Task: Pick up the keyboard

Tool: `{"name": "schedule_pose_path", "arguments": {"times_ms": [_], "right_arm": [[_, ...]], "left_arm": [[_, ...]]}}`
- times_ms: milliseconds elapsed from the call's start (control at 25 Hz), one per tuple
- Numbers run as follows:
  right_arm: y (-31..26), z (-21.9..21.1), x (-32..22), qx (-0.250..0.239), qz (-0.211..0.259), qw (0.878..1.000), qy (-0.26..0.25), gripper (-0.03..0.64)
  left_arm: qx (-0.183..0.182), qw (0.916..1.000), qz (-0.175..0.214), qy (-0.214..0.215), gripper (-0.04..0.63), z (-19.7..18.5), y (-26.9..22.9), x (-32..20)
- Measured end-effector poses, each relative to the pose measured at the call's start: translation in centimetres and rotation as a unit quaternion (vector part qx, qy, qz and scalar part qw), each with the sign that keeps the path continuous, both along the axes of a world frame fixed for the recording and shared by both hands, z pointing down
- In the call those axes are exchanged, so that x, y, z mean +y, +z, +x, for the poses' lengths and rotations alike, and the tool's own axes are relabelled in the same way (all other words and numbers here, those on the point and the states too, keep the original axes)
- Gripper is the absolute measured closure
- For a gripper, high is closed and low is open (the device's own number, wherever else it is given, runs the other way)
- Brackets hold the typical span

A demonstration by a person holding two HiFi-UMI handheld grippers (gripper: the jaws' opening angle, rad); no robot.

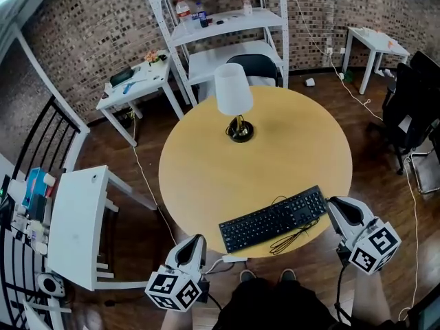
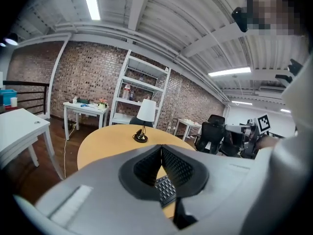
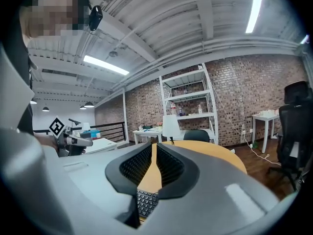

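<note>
- Head view: the black keyboard (image 1: pixel 273 218) lies aslant on the round yellow worktop (image 1: pixel 206 177), close to its near edge. Its cable (image 1: pixel 292 238) sits in a loose tangle just beside it. The key legends are too small to read.
- Head view: a lamp (image 1: pixel 234 95) with a white shade stands farther back on the worktop, well apart from the keyboard.
- Head view: the left gripper (image 1: pixel 194 245) hovers off the near-left edge of the worktop. The right gripper (image 1: pixel 339 210) is just beside the keyboard's right end, and contact cannot be judged from here. The only print on each marker cube (image 1: pixel 174 289) is black-and-white squares.
- Head view: the bottles (image 1: pixel 183 10) on the white shelf (image 1: pixel 227 23) carry labels too small to read. The person's body is cut off at the bottom edge.
- Left gripper view: the left gripper (image 2: pixel 162 151) has its jaws pressed together at the tips, with nothing between them. Below the tips a wedge of keyboard (image 2: pixel 166 189) keys shows through. The rest of the keyboard is hidden behind the gripper's grey body. The lamp (image 2: pixel 145 112) stands beyond on the worktop (image 2: pixel 107 143).
- Right gripper view: the right gripper (image 3: pixel 153 146) has its jaws drawn in to a thin slit and holds nothing. A corner of the keyboard (image 3: pixel 145 202) shows low in the gap, with bare worktop (image 3: pixel 215 153) above it. The lamp (image 3: pixel 170 126) is partly hidden by the jaws. A square marker on the far gripper shows small at the left.
</note>
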State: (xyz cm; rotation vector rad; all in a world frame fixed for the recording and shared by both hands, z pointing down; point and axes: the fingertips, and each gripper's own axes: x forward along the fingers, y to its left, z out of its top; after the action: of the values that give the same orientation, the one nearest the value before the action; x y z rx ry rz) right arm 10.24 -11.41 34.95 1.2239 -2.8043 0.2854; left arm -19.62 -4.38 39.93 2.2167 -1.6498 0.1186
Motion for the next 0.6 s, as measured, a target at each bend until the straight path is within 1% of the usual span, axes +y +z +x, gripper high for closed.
{"name": "schedule_pose_path", "arguments": {"times_ms": [40, 80, 200, 320, 480, 600], "right_arm": [[0.2, -0.2, -0.4, 0.003, -0.005, 1.000, 0.005, 0.581], [0.6, -0.3, -0.7, 0.009, -0.010, 1.000, 0.011, 0.577], [1.9, -0.2, -1.4, 0.029, -0.024, 0.999, 0.031, 0.565], [3.1, -0.2, -2.0, 0.032, -0.030, 0.998, 0.046, 0.561], [5.1, 1.0, -3.1, 0.037, -0.054, 0.996, 0.053, 0.548], [6.6, 2.6, -4.7, 0.043, -0.074, 0.994, 0.060, 0.531]], "left_arm": [[0.005, 1.0000, -0.002, 0.000, 0.565, -0.5, 0.4, -0.1], [0.009, 1.0000, -0.003, 0.000, 0.538, -1.0, 0.8, -0.2], [0.019, 0.9997, -0.013, 0.003, 0.538, -2.1, 2.4, -0.3], [0.018, 0.9994, -0.029, 0.007, 0.538, -3.2, 4.2, -0.7], [0.023, 0.9978, -0.060, 0.016, 0.529, -3.0, 6.2, -1.2], [0.027, 0.9964, -0.080, -0.001, 0.525, -3.1, 7.3, -1.9]]}}
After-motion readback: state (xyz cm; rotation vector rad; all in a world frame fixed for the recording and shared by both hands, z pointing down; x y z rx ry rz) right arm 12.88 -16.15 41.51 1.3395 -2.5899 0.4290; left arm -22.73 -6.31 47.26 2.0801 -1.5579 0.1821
